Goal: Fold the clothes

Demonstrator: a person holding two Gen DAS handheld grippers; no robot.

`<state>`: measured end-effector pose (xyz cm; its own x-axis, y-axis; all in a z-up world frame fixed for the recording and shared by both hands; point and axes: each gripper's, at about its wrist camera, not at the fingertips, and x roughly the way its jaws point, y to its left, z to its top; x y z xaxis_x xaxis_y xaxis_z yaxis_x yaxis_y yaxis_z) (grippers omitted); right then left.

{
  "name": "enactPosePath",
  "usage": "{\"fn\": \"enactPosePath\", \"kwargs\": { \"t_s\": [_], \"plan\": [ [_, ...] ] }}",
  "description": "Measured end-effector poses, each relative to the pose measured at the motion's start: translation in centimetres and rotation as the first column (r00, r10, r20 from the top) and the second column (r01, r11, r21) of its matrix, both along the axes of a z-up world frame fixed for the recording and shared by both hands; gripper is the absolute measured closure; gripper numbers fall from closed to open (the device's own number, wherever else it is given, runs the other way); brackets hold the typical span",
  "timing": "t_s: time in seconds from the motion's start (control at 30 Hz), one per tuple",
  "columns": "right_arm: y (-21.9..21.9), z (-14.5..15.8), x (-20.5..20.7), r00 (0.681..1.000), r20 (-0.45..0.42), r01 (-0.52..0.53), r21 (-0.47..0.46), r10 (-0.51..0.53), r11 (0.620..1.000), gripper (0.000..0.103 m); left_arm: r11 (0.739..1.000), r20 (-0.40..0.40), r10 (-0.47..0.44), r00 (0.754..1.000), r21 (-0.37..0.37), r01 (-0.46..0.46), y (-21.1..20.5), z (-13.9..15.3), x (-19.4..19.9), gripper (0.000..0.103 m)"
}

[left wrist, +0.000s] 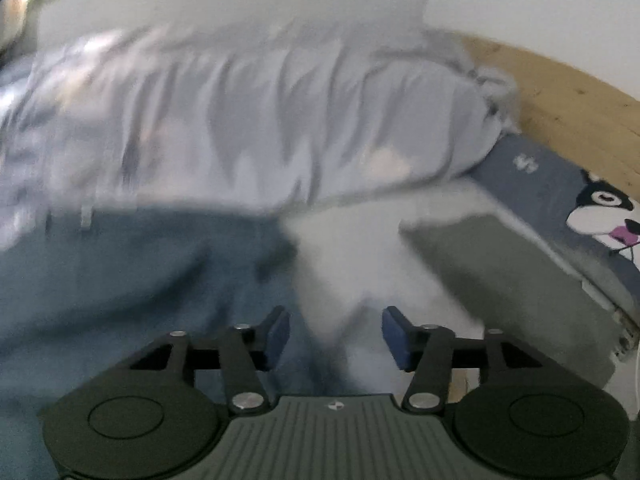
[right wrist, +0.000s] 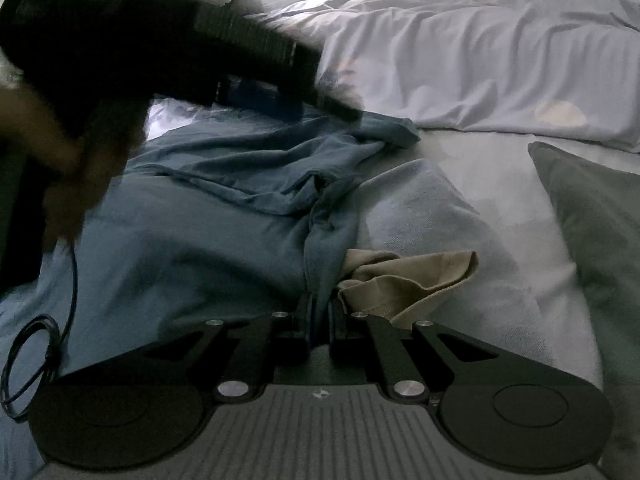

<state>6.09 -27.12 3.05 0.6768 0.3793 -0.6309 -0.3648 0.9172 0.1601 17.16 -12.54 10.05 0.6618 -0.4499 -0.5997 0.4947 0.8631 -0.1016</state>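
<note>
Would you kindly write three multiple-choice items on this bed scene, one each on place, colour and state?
1. The beige cloth lies where?
A. right of the blue garment
B. on the green pillow
C. under the duvet

2. What colour is the garment in the right gripper?
A. red
B. blue
C. white

3. How do the left gripper's jaws stand?
A. shut on cloth
B. apart, holding nothing
C. shut on the pillow

Answers: 1 A, it sits beside the blue fold; 2 B, blue fabric runs into the shut jaws; 3 B, a clear gap shows.
</note>
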Motion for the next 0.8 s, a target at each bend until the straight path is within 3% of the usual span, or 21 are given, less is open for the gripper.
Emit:
{"fn": "enactPosePath", "kwargs": {
  "t_s": [0.07,0.17,0.3,0.37,0.4,0.47,0.5,0.57,0.63,0.67,0.77,0.8],
  "plan": [
    [0.0,0.0,0.0,1.000,-0.001,0.000,0.002,0.000,1.000,0.099,0.998,0.040,-0.049,0.998,0.046,0.047,-1.1,0.9,2.3,0.045],
    [0.0,0.0,0.2,1.000,-0.004,0.002,0.005,-0.002,1.000,0.099,0.982,0.021,-0.132,0.991,0.142,0.128,-3.6,-0.1,6.7,0.045],
    [0.0,0.0,0.1,1.000,-0.008,0.002,0.010,-0.002,1.000,0.099,0.926,0.005,-0.175,0.984,0.340,0.163,-7.2,-3.7,10.7,0.045],
    [-0.1,0.0,0.2,1.000,-0.009,0.002,0.011,-0.001,1.000,0.099,0.907,-0.021,-0.166,0.986,0.389,0.161,-8.4,-5.3,12.4,0.045],
    [-0.1,0.0,0.3,1.000,-0.010,0.001,0.012,-0.001,1.000,0.099,0.894,-0.035,-0.153,0.988,0.422,0.153,-8.9,-6.2,13.6,0.048],
    [-0.2,0.0,0.2,1.000,-0.012,0.001,0.017,-0.001,1.000,0.099,0.876,-0.061,-0.102,0.993,0.467,0.119,-9.0,-7.5,15.6,0.075],
    [-0.2,0.0,0.2,1.000,-0.012,0.000,0.020,0.000,1.000,0.099,0.883,-0.079,-0.064,0.995,0.461,0.094,-8.7,-7.8,16.7,0.100],
    [-0.4,0.0,0.3,1.000,-0.014,-0.001,0.025,0.001,1.000,0.099,0.917,-0.104,-0.015,0.995,0.396,0.055,-7.7,-7.6,18.4,0.101],
    [-0.5,-0.1,0.3,1.000,-0.018,-0.003,0.030,0.003,1.000,0.099,0.971,-0.130,0.040,0.991,0.239,-0.008,-6.2,-6.2,19.9,0.102],
    [-0.5,-0.1,0.3,1.000,-0.019,-0.005,0.030,0.005,1.000,0.099,0.985,-0.142,0.083,0.986,0.159,-0.060,-5.3,-5.5,20.7,0.102],
    [-0.7,-0.1,0.0,1.000,-0.021,-0.016,0.023,0.017,1.000,0.099,0.979,-0.159,0.195,0.968,-0.031,-0.202,-2.8,-3.7,22.5,0.103],
    [-0.8,0.0,0.0,0.999,-0.024,-0.020,0.022,0.020,1.000,0.099,0.972,-0.153,0.218,0.964,-0.055,-0.228,-2.4,-3.5,22.8,0.103]
  ]
}}
